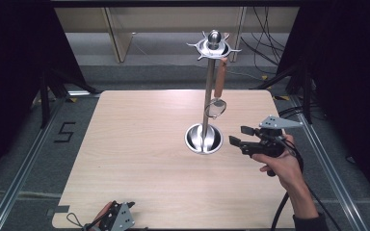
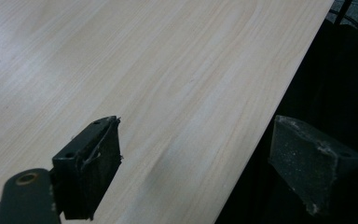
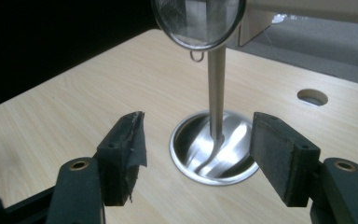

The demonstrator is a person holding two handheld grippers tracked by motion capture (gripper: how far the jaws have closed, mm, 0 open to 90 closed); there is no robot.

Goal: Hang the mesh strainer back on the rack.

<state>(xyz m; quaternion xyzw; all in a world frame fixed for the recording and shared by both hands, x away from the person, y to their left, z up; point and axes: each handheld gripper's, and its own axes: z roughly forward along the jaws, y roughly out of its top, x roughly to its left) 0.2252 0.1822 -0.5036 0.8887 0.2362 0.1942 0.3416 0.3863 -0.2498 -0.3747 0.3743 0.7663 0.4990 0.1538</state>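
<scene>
Worktop (image 1: 139, 159) of pale wood is filling most of what we are seeing from the high view, with dark floor around it. Near its middle, toward the right, a metal stand (image 1: 206, 106) is rising upright from a round, shiny dish-shaped base (image 1: 203, 138). At the top of its pole, a ring of hooks (image 1: 214, 46) is spreading out under a ball-shaped knob. A small mesh strainer (image 1: 216, 107) with a wooden handle (image 1: 220, 79) is hanging from one hook, its bowl dangling beside the pole, above the base.

We are seeing the right hand-held gripper (image 1: 238, 135) held in the person's right hand (image 1: 279, 161), just to the right of the base and pointing at it. Its jaws are standing spread apart with nothing between them. In the right gripper view, the base (image 3: 214, 151) is lying on the worktop between and beyond the two jaws, and the strainer's mesh bowl (image 3: 198, 21) is hanging at the top.

We are seeing the left hand-held gripper (image 1: 118, 216) at the worktop's near left edge. In the left gripper view, its jaws are gaping wide and empty, one over the wood, the other past the worktop's edge (image 2: 279, 116).
</scene>
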